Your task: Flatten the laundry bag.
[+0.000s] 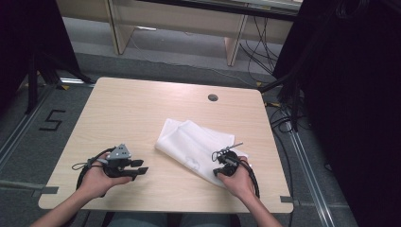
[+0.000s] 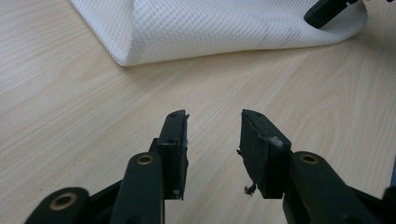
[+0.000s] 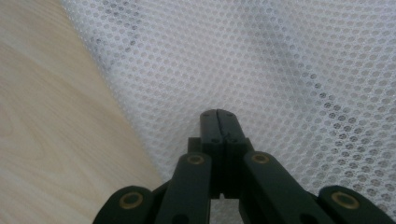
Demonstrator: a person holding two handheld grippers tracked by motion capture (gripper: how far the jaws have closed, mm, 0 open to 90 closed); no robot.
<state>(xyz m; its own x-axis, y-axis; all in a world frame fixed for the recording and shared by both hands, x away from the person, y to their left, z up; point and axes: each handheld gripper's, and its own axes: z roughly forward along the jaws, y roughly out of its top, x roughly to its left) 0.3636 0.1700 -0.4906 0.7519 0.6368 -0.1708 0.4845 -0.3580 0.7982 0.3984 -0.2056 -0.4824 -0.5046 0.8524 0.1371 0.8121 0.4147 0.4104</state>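
A white mesh cloth (image 1: 196, 146) lies folded and rumpled on the light wooden desk (image 1: 127, 113), a little toward the person's right of its middle, with the round cable port (image 1: 213, 98) beyond it near the far edge. The right tongs (image 1: 221, 166) sit over the near right corner of the cloth, held in the person's right hand (image 1: 241, 182). In the right gripper view the right tongs (image 3: 218, 114) have their jaws pressed together tip to tip just above the mesh cloth (image 3: 280, 70); whether any fabric is pinched between them I cannot tell. The left tongs (image 1: 141, 166) rest on the bare desk to the left of the cloth and well apart from it, held in the left hand (image 1: 97, 182). In the left gripper view the left tongs (image 2: 214, 119) have their jaws standing apart with nothing but bare wood between them, pointing toward the folded edge of the cloth (image 2: 210, 28)
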